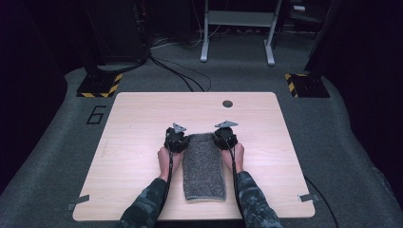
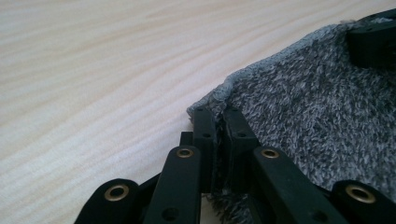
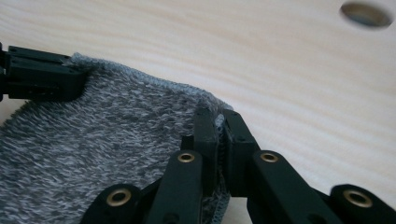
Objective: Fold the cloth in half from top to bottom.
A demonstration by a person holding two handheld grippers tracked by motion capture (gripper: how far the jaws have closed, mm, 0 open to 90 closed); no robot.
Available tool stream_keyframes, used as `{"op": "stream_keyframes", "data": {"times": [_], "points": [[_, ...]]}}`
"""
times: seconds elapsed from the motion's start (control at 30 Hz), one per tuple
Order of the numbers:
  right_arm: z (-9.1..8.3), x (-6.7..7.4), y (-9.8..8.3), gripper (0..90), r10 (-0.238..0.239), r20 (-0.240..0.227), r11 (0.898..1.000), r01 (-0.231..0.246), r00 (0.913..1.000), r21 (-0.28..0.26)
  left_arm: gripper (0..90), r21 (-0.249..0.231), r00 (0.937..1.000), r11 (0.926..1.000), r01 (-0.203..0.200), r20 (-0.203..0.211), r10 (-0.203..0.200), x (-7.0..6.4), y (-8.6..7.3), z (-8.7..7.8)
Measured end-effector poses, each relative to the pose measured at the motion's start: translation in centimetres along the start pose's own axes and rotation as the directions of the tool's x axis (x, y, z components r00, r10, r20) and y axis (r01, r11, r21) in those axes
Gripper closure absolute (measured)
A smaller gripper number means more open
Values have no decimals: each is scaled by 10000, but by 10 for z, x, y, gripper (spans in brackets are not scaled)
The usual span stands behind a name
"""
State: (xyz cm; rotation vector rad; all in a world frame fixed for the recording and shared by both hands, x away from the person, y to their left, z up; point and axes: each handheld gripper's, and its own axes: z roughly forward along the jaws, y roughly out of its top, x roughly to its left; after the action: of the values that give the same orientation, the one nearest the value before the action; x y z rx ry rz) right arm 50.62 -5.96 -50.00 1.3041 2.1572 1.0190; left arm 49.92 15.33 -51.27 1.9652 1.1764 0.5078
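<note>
Right gripper (image 3: pixel 219 122) jaws clamped on the grey towel's (image 3: pixel 93 135) corner (other gripper (image 3: pixel 42 80) at far corner), light wooden table (image 3: pixel 289 70) beneath.

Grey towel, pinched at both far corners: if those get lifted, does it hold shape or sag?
Probably sags: the towel is soft looped cloth, and its edge already buckles at the left gripper. Likely light, since it lies flat in thin folded layers. Slip looks unlikely; the right gripper is shut on the fuzzy hem.
</note>
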Motion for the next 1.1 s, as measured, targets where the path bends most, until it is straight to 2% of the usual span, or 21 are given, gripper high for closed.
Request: {"op": "stream_keyframes", "data": {"times": [0.07,0.17,0.33,0.43,0.6,0.7,0.8,0.9,1.07,1.1], "points": [[-6,2,2,859,-309,160,9988,314,9994,-367,852,-236,10000,9997,-50,41,51,1,2,-4],[-12,4,6,859,-397,297,9962,419,9988,-763,852,-571,9999,9983,-102,105,108,1,7,-11],[-20,3,13,859,-522,290,9934,548,9982,-1010,853,-884,9995,9957,-294,81,302,2,16,-18],[-26,3,18,859,-651,415,9879,703,9970,-1380,854,-1006,9992,9942,-378,71,387,2,23,-23],[-34,2,24,859,-799,535,9821,878,9954,-1669,855,-1330,9977,9888,-672,-29,674,1,35,-30],[-41,2,30,860,-776,583,9777,875,9953,-1909,855,-1541,9963,9844,-854,-81,851,0,40,-34],[-47,3,33,859,-1024,673,9701,1146,9925,-2138,855,-1750,9936,9780,-1131,-198,1114,-2,44,-41],[-52,4,32,859,-1042,608,9661,1155,9927,-2309,855,-1907,9929,9744,-1189,-159,1180,-2,44,-44],[-62,5,31,859,-1171,520,9573,1267,9918,-2599,853,-2167,9865,9624,-1637,-266,1618,-6,46,-54],[-63,4,32,859,-1316,541,9553,1412,9898,-2598,853,-2200,9850,9602,-1722,-237,1712,-6,47,-54]]}}
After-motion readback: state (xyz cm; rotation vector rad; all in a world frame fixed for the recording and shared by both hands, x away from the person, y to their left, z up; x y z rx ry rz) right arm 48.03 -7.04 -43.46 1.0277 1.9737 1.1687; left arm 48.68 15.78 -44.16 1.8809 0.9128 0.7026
